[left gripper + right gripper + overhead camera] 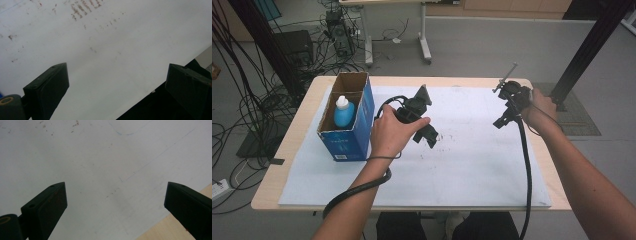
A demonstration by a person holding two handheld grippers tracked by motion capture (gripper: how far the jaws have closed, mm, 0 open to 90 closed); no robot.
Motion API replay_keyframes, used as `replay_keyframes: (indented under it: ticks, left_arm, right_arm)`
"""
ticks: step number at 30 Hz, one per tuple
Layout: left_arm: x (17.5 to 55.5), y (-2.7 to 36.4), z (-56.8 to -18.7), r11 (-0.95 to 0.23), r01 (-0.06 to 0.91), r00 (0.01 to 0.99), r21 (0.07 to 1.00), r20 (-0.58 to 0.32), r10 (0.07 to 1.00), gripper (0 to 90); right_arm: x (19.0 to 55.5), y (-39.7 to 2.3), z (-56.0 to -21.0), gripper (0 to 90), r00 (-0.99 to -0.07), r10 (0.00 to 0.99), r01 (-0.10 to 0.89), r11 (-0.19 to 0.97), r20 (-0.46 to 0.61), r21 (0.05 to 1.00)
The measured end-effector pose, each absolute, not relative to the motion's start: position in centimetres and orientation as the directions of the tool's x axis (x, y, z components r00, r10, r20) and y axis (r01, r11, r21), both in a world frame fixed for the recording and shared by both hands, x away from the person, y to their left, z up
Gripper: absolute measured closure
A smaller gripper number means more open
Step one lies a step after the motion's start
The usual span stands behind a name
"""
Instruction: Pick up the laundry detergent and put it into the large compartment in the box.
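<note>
Farthest left on the white sheet (472, 170) that covers the wooden table (287, 150), an open-topped blue cardboard box (354, 132) stands upright, and a blue bottle with a white cap (343, 111) sits inside its near compartment, cap up. Just right of the box, touching or nearly touching its right wall, the person's left hand (389, 132) grips the left gripper (428, 135), whose black body points down and to the right over the sheet, with a cable looping back along the forearm. Seen from the left gripper view, its two black jaws stand wide apart with nothing between them, above a patch of sheet speckled with small brown marks (80, 8). Well to the right of the box, near the sheet's far right corner, the right hand (539, 107) holds the right gripper (503, 121) tilted down toward the paper, its cable trailing toward the table's near edge. From the right gripper view, that gripper's jaws are likewise spread wide and empty, hanging over bare white sheet (105, 165) with a strip of the table's wood (162, 230) at the lower right.
</note>
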State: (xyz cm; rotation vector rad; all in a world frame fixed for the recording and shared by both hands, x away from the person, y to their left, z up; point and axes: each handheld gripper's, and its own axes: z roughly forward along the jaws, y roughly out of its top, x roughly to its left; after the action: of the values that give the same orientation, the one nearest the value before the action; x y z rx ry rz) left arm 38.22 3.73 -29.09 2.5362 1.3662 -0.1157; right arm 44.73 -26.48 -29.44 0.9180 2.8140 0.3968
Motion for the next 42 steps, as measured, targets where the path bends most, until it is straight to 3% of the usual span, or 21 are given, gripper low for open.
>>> replay_keyframes:
  ticks: [42]
  left_arm:
    - [37.3,3.2,-31.3,-0.541,0.818,0.574,0.195,-0.208,0.792,5.4]
  right_arm:
    - [44.1,-26.3,-29.2,4.2,-0.800,0.596,0.553,0.776,-0.065,0.302]
